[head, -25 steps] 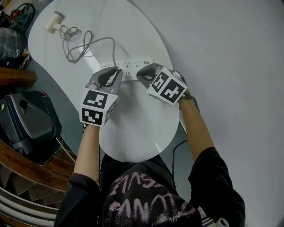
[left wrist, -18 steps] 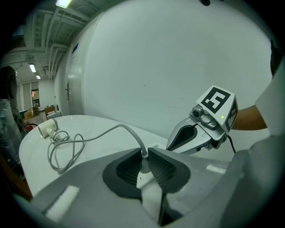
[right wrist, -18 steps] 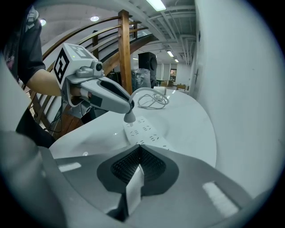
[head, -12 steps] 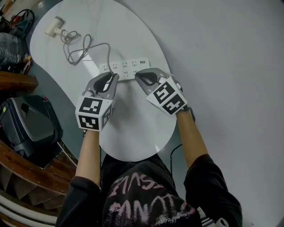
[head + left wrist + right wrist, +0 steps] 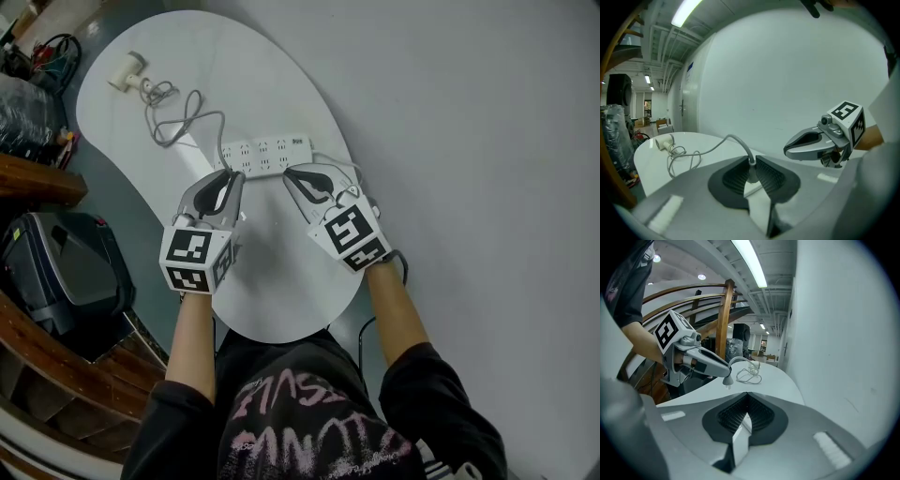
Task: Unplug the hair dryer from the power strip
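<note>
Now, left gripper (image 5: 751, 171): pinching plug (image 5: 751, 164), clear of power strip (image 5: 265, 153)
Right gripper (image 5: 746, 414): pressed together, empty
Strip print: unreadable
Hair dryer (image 5: 127, 70): far end of table (image 5: 281, 281)

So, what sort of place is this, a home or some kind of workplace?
Probably a workplace, perhaps a lab or workshop hall. Tube lights hang under a bare ceiling with exposed ducts, a curved wooden railing runs beside the white table, and a long corridor opens beyond it.
</note>
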A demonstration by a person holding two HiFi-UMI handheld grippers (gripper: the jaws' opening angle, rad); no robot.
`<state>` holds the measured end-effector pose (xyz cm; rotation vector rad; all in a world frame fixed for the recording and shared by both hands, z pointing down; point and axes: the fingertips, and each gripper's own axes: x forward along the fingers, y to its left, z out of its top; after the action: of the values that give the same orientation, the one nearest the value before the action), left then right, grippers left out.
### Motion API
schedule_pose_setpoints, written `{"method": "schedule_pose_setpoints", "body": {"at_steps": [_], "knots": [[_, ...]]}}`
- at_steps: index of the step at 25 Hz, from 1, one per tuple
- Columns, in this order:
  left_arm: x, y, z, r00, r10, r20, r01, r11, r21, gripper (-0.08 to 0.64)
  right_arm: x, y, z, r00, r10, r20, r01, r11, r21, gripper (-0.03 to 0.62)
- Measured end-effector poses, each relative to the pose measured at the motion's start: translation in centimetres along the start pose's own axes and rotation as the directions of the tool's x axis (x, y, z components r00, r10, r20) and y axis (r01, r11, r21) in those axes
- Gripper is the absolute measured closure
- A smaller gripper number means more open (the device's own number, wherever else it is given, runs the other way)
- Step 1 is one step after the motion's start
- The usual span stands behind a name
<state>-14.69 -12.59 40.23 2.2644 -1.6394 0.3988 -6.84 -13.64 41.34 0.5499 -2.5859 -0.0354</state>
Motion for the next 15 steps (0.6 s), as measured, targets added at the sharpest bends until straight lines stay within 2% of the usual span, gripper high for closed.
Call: {"method": "schedule_pose_setpoints", "body": {"at_steps": [6,15], "knots": [[-2.2,-0.2,1.8,0.998,0.023,0.061,-0.024,1.000,0.004,0.503,-2.1,0.0,2.2,0.996,-0.059,0.062,0.059,0.998,0.003,0.568],[-5.1,-0.7,3.8,0.992,0.061,0.114,-0.062,0.998,0.004,0.502,-4.4,0.5,5.3,0.989,-0.078,0.127,0.081,0.996,-0.020,0.568]]}}
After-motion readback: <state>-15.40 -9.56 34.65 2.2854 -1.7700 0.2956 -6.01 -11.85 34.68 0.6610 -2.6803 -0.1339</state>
